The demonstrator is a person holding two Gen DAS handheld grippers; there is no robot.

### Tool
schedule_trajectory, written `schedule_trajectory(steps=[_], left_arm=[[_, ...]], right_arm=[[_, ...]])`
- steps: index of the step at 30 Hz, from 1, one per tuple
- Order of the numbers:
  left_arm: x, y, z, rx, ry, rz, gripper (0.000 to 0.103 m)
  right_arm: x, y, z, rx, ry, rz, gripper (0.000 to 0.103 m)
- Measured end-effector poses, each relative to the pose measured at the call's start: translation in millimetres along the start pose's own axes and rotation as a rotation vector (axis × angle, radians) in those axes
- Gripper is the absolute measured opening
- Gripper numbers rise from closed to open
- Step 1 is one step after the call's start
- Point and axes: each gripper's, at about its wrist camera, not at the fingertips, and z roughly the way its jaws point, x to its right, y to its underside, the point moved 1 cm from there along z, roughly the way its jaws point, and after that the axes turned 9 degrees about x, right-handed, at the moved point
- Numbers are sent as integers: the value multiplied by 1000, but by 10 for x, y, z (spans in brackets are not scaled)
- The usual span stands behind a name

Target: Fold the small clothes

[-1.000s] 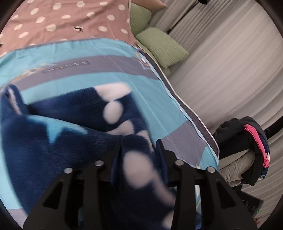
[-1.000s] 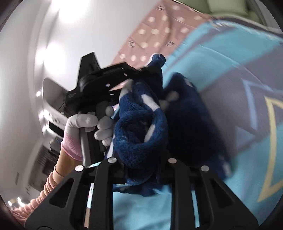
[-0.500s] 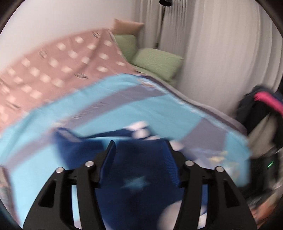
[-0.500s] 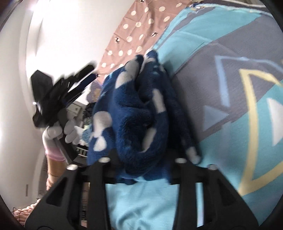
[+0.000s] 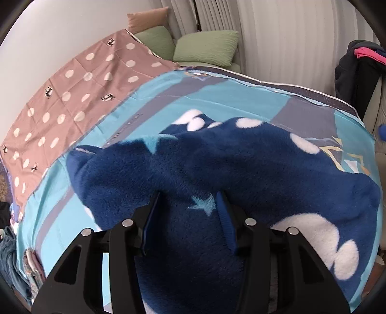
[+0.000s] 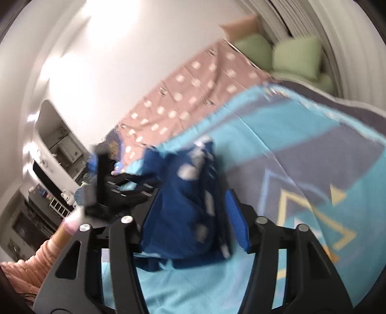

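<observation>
Fluffy navy garment (image 5: 217, 169) with white spots, bunched on turquoise blanket (image 5: 96, 217). Between closing jaws of left gripper (image 5: 188, 217) and right gripper (image 6: 193, 212); grip uncertain.

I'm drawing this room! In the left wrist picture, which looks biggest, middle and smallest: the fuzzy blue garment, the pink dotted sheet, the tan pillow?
1. Fuzzy blue garment, though it sits nearest the camera, which swells it.
2. Pink dotted sheet.
3. Tan pillow, far back.
</observation>
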Motion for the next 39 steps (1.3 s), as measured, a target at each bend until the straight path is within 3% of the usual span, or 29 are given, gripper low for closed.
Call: schedule_trajectory(steps=[4,9,12,16,19,22,25,27,29,30,32,35,37,39], left_arm=[[-54,5,69,-14,59,-54,46],[17,48,105,-5,55,-37,46],[179,50,216,17,9,26,46],[114,36,257,20,43,-15,46],[120,42,178,33,24,-15,46],[119,28,148,33,6,-7,46],[122,2,184,10,6,7,46],[158,-30,215,-14,0,39,46],[209,-79,253,-48,-12,86,46],[234,-99,270,-63,-17,109,46],[283,-140,302,-92,-24,150,45],[307,-172,318,-122,-31,182,45],[322,-180,324,-129,-36,184,44],[325,-174,339,-131,-41,168,44]], right_arm=[[-235,53,282,-64,-72,-43,45],[-11,515,892,-291,113,-77,32],[56,543,856,-285,128,-57,32],[102,507,835,-306,122,-16,32],[71,456,798,-323,118,-20,32],[28,401,612,-268,113,26,32],[-198,414,377,-239,-26,-64,31],[-395,526,261,-293,-175,-118,30],[-518,698,272,-355,-236,-128,29],[-537,779,321,-387,-251,-99,27],[-500,982,550,-475,-272,6,9],[-293,1097,844,-467,-205,201,8],[-175,1134,986,-436,-229,357,7],[-241,1272,1140,-462,-248,381,5]])
